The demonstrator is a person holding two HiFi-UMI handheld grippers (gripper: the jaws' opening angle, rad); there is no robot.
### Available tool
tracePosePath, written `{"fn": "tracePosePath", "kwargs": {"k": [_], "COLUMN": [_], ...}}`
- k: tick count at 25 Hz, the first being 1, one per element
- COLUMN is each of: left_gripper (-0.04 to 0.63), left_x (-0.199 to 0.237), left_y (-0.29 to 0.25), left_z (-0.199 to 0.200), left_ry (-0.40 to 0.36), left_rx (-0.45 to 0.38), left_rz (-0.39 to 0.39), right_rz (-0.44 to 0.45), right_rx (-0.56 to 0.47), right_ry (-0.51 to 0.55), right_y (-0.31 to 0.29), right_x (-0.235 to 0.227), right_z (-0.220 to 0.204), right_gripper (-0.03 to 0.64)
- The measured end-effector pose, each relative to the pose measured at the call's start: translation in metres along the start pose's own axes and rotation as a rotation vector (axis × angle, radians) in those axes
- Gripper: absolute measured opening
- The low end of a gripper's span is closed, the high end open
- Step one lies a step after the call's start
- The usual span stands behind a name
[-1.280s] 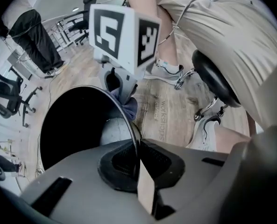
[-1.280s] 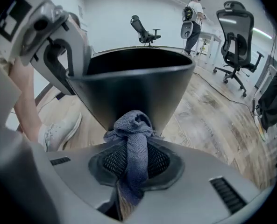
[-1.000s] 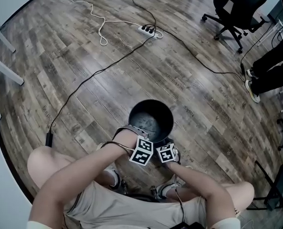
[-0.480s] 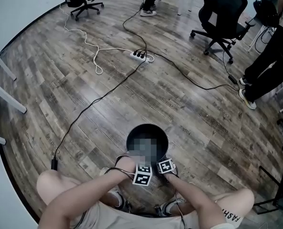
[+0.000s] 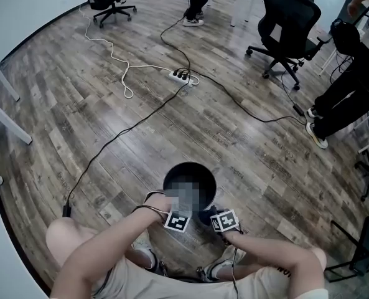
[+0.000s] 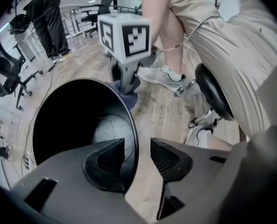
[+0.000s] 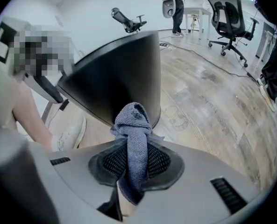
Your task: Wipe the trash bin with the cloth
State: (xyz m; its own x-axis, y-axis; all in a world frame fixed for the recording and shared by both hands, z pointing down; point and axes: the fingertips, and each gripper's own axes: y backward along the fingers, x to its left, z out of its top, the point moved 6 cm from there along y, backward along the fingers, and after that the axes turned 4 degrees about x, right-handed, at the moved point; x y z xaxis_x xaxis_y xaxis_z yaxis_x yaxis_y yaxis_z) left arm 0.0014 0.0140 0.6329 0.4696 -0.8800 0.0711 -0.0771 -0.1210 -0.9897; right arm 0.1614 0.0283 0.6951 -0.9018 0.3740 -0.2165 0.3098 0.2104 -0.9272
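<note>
L gripper (image 6: 137,149): jaws have just opened. Trash bin (image 6: 129,107) rim sits between the pads w/o contact, i.e. released. R gripper (image 7: 137,148): clenched on blue cloth (image 7: 134,122), just beside bin's near-right outer wall; contact not confirmable. Bin upright on floor (image 5: 109,104), near operator's feet. Probable effect: bin unrestrained; grip rim before next wiping stroke.

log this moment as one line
left tool: jaws just opened, trash bin rim between them, unclamped | right tool: shut on cloth | cloth: by bin's outer wall, contact unclear
</note>
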Motion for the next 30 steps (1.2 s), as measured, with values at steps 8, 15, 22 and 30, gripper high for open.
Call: {"fn": "tracePosePath", "kwargs": {"k": [8, 15, 22, 30], "left_gripper": [0.055, 0.023, 0.023, 0.023], "left_x": [0.001, -0.01, -0.007, -0.006], "left_y": [-0.011, -0.015, -0.015, -0.017], "left_z": [-0.008, 0.01, 0.014, 0.022], "left_ry": [-0.118, -0.126, -0.084, -0.019], "left_rx": [0.11, 0.062, 0.042, 0.035], "left_rz": [0.105, 0.086, 0.085, 0.104], "right_rz": [0.09, 0.074, 0.045, 0.003], "right_rx": [0.022, 0.045, 0.005, -0.044], "right_ry": [0.027, 0.087, 0.141, 0.156], "right_y": [0.07, 0.049, 0.0, -0.081], "right_x": [0.036, 0.039, 0.018, -0.005], "right_z": [0.025, 0.038, 0.023, -0.004], "right_gripper": [0.077, 0.077, 0.077, 0.077]}}
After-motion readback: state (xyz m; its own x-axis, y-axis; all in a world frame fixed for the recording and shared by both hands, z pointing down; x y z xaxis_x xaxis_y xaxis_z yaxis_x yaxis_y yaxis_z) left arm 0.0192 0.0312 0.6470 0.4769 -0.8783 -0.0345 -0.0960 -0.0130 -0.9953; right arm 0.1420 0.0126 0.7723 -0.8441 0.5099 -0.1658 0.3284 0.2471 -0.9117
